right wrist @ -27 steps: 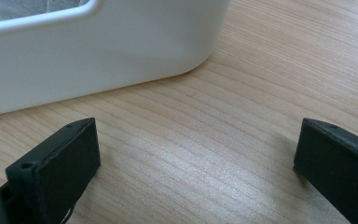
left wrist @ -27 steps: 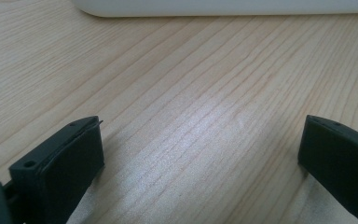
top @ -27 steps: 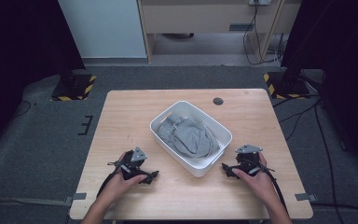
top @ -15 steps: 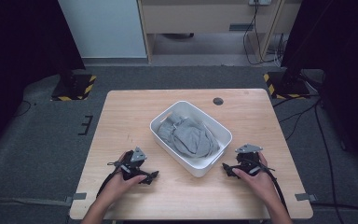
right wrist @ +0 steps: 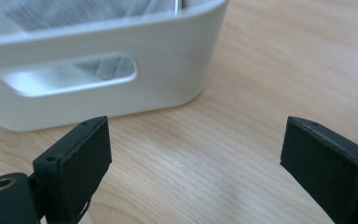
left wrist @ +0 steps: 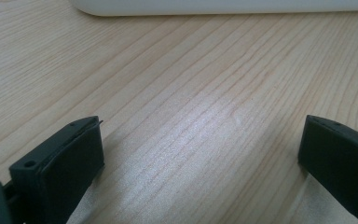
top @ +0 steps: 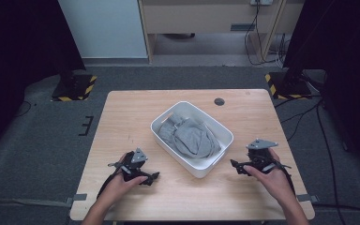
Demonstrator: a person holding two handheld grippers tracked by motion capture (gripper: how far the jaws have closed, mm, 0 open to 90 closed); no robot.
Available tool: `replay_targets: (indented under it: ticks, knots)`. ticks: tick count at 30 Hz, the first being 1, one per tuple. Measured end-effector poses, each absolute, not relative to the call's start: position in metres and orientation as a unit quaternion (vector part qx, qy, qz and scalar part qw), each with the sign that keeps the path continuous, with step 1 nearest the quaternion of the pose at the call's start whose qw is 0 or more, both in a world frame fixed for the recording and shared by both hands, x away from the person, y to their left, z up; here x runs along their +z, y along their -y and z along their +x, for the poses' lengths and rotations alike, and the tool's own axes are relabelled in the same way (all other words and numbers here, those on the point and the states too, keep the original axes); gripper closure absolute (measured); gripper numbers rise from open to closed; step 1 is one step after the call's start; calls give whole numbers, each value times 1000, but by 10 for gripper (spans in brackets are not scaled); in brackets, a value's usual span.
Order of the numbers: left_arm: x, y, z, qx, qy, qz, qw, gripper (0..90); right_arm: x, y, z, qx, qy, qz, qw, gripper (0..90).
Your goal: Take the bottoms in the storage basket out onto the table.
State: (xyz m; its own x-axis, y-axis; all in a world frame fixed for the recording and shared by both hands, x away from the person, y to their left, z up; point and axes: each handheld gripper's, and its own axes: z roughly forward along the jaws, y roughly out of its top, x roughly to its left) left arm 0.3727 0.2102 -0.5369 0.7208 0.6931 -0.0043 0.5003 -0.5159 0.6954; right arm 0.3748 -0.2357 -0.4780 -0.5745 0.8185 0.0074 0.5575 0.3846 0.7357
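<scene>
Grey carpet surrounds one pale wooden tabletop [top: 136,108], which takes up the middle of the high view, with two yellow-and-black striped stand feet on the floor at upper left and upper right. One white plastic bin [top: 200,166] sits at the centre of the frame, turned at an angle, and one heap of grey cloth [top: 190,138] lies inside it. One small dark round disc [top: 219,101] sits in the wood above the bin, towards the far edge.

I hold two grippers. My left gripper [top: 153,177] rests low at lower left of the high view, near the bin's lower left side; my right gripper [top: 234,164] sits at lower right, just beside the bin's right corner. Both sets of fingers are released, spread wide with nothing between them but bare wood.

In the left gripper view the fingers [left wrist: 77,154] frame wood grain, and the bin [left wrist: 214,7] is cut off at the top edge, just a white strip. In the right gripper view the fingers [right wrist: 81,154] point at the bin's [right wrist: 168,79] side wall, its top cropped away; the cloth [right wrist: 107,65] is blurred, seen through the handle slot and over the rim.

The cloth is crumpled and folded over itself, filling most of the bin. What kind of garment it is I cannot tell.
</scene>
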Motion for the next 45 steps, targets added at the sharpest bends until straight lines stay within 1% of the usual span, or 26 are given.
replay_targets:
  ticks: [3, 4, 6, 11, 14, 24, 35, 43, 45]
  knots:
    - [-537, -210, 373, 138, -347, 860, 349, 0, -455, 243, 369, 368, -808, 417, 193, 85]
    - [-537, -210, 373, 138, -347, 860, 349, 0, -439, 247, 367, 382, -803, 417, 189, 87]
    - [-537, -210, 373, 138, -347, 859, 349, 0, -433, 248, 366, 386, -802, 415, 190, 88]
    - [-537, -210, 373, 138, -347, 859, 349, 0, -402, 241, 369, 407, -798, 401, 191, 85]
    - [-537, -210, 372, 138, -348, 859, 349, 0, -394, 235, 373, 411, -800, 393, 193, 81]
    - [-537, -210, 372, 138, -348, 859, 349, 0, -388, 231, 375, 417, -800, 387, 191, 75]
    - [-537, -210, 372, 138, -348, 859, 349, 0, -373, 215, 385, 417, -802, 382, 194, 99]
    - [-537, -210, 371, 138, -348, 859, 350, 0, -361, 186, 398, 421, -806, 371, 186, 98]
    - [-537, -210, 371, 138, -348, 859, 350, 0, -360, 172, 408, 422, -809, 367, 180, 96]
